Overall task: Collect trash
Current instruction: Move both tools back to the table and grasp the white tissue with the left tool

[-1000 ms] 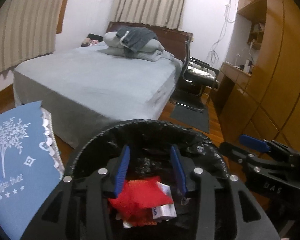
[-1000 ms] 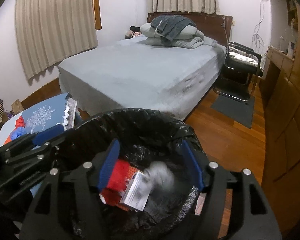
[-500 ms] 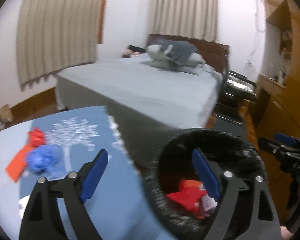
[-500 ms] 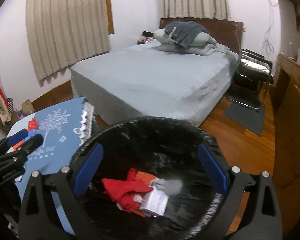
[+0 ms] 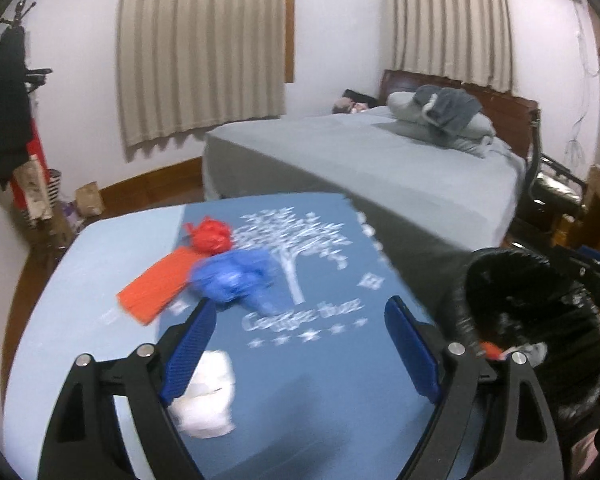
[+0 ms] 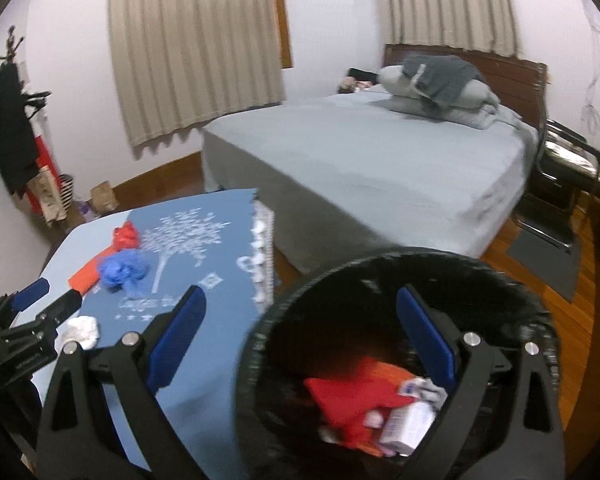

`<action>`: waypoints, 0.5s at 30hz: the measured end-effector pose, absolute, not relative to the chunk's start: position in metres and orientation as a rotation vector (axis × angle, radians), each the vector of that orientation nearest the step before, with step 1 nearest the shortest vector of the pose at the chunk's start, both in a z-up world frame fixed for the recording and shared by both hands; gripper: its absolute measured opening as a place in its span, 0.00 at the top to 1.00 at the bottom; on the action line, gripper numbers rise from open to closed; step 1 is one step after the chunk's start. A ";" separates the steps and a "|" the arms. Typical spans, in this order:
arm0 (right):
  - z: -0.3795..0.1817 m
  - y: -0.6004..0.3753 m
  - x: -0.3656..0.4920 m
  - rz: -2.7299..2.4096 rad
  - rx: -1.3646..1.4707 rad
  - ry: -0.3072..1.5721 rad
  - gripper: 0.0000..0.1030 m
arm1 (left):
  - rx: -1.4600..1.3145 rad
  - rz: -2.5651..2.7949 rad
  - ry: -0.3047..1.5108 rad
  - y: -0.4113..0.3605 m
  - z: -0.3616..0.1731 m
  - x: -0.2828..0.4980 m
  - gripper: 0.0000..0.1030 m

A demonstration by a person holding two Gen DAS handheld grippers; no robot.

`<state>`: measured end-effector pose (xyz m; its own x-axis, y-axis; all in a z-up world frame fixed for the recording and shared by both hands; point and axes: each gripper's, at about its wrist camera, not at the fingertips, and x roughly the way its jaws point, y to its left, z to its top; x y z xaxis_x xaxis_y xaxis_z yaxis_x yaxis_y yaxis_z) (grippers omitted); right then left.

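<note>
A home bedroom around me, wide grey-sheeted bed (image 6: 380, 168) mid-frame, stacked grey pillows (image 6: 440, 92) against a dark wooden headboard (image 6: 500, 64) upper right, beige pleated curtains (image 6: 192, 48) upper left, my wood floor (image 6: 540, 280) lower right

**Blue-covered table with scattered trash**

The table (image 5: 100, 264) wears a blue cloth (image 5: 324, 380) printed with a white tree. On it lie a red crumpled wad (image 5: 211, 235), a flat orange strip (image 5: 156, 286) touching it, a blue crumpled bag (image 5: 236, 276) just beside both, and a white tissue wad (image 5: 208, 396) nearer the camera.
</note>
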<state>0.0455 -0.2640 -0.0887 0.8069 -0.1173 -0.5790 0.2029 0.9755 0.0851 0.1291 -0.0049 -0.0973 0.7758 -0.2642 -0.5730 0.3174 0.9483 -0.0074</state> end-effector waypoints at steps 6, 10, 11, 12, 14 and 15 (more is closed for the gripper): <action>-0.104 -0.224 0.064 -0.089 0.119 0.609 0.09 | 0.082 -0.251 0.637 0.029 -0.116 0.129 0.18; -0.115 -0.206 0.074 -0.059 0.112 0.619 0.09 | 0.084 -0.229 0.658 0.042 -0.128 0.128 0.18; -0.117 -0.203 0.076 -0.055 0.110 0.624 0.09 | 0.083 -0.221 0.666 0.045 -0.132 0.129 0.18; -0.120 -0.199 0.079 -0.049 0.105 0.630 0.09 | 0.080 -0.216 0.672 0.047 -0.135 0.130 0.18; -0.123 -0.195 0.082 -0.042 0.101 0.634 0.09 | 0.070 -0.203 0.686 0.052 -0.143 0.133 0.18; -0.125 -0.192 0.084 -0.038 0.097 0.638 0.09 | 0.067 -0.198 0.695 0.054 -0.147 0.135 0.18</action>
